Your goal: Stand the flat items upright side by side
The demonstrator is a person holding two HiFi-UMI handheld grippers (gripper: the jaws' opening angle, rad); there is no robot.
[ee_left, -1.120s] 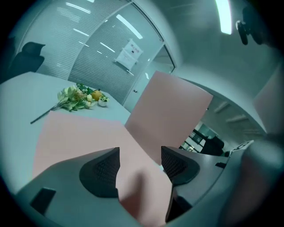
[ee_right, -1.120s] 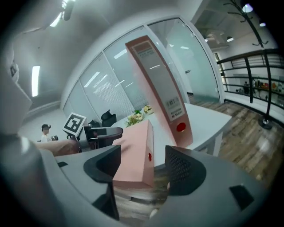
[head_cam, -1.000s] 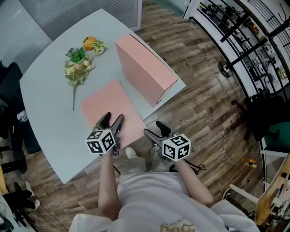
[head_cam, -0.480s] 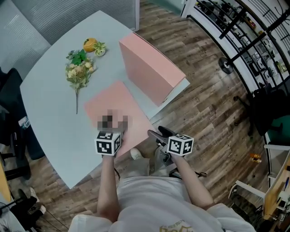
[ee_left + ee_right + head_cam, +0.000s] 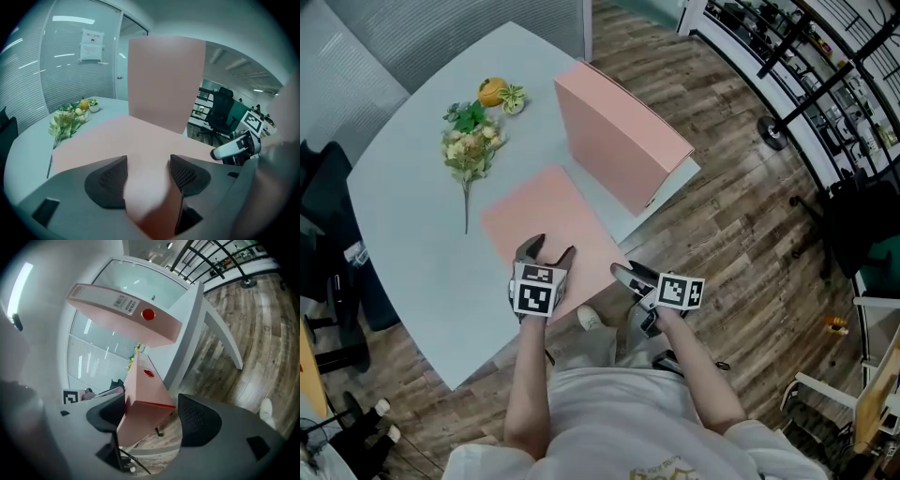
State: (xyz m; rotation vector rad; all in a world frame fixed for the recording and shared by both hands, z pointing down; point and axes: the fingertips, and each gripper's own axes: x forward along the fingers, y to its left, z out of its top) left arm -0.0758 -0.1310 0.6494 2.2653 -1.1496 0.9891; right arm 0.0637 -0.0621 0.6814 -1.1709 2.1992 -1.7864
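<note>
A flat pink box (image 5: 546, 217) lies on the pale table (image 5: 412, 216), its near end jutting over the front edge. A second pink box (image 5: 619, 136) stands upright at the table's right corner. My left gripper (image 5: 547, 251) is at the flat box's near left corner; in the left gripper view the box (image 5: 117, 136) fills the gap and meets both pads (image 5: 110, 180). My right gripper (image 5: 626, 275) is at its near right corner. Its jaws are opening: the box's end (image 5: 147, 401) lies between them, clear of the right pad (image 5: 194, 418).
A bunch of flowers (image 5: 467, 145) and an orange fruit (image 5: 492, 91) lie at the table's far left. Wooden floor lies to the right, with black railings (image 5: 806, 56) beyond. A dark chair (image 5: 323, 216) stands left of the table.
My left gripper has shifted a little to the right along the flat box's near end. The right gripper has barely moved. Both boxes stay where they were.
</note>
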